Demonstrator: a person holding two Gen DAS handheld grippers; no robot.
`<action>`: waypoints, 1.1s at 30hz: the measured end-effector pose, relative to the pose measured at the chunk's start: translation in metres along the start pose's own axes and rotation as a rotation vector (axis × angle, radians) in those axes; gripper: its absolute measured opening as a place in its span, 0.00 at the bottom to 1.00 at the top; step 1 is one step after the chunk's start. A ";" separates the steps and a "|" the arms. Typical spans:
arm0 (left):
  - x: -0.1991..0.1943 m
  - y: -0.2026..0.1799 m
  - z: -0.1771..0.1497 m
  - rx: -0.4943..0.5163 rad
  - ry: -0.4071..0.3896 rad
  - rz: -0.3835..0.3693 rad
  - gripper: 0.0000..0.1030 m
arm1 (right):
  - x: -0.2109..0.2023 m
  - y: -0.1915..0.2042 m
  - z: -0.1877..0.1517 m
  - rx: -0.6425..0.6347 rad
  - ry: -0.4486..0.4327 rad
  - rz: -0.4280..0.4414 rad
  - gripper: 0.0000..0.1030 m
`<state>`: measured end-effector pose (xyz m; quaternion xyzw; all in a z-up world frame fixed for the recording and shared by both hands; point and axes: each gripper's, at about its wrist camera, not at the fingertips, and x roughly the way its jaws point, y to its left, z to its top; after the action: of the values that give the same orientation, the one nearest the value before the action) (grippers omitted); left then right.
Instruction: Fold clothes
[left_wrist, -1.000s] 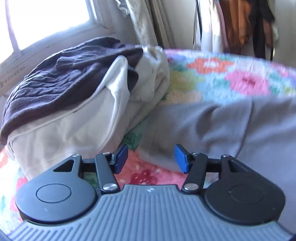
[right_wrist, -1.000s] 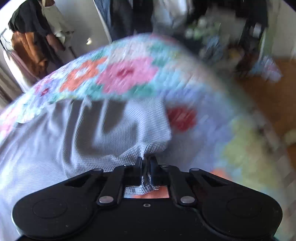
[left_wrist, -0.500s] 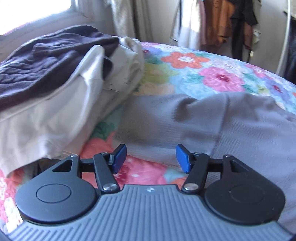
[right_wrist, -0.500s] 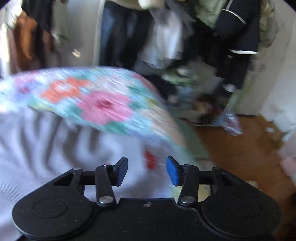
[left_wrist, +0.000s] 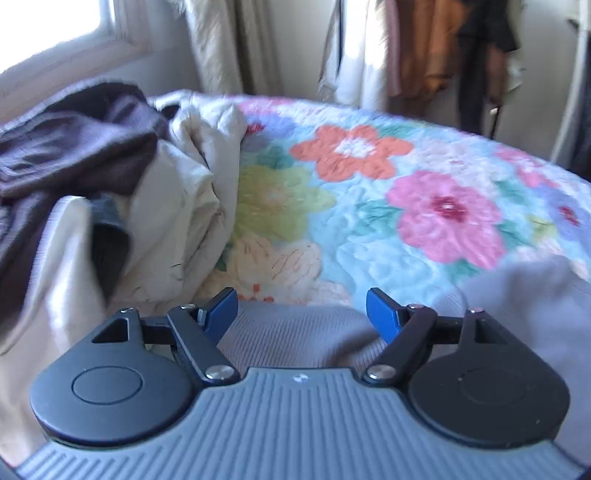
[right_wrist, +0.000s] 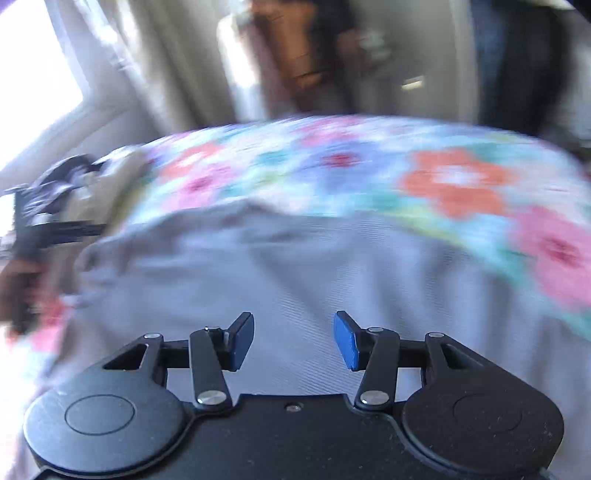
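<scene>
grey garment on floral quilt — left hand-held gripper opening, right hand-held gripper spread, both empty.

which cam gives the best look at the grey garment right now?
Right wrist. The grey garment fills the middle of that view, spread on the floral quilt, its far edge and folds visible, though blurred by motion. The left wrist view shows only a strip of it behind the fingers and a lump at the right edge.
</scene>
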<state>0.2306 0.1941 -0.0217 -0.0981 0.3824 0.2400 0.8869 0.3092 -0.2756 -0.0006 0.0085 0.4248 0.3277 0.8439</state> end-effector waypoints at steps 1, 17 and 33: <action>0.011 -0.001 0.000 0.009 0.048 -0.028 0.74 | 0.019 0.015 0.012 0.011 0.040 0.051 0.52; -0.064 -0.033 -0.103 0.200 -0.057 -0.289 0.04 | 0.173 0.184 0.080 0.020 0.156 0.099 0.62; -0.018 -0.020 -0.070 0.044 0.142 -0.246 0.46 | 0.146 0.198 0.030 -0.210 0.016 0.039 0.07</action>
<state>0.1856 0.1457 -0.0572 -0.1416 0.4345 0.1134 0.8822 0.2844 -0.0310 -0.0275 -0.0742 0.3948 0.3869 0.8300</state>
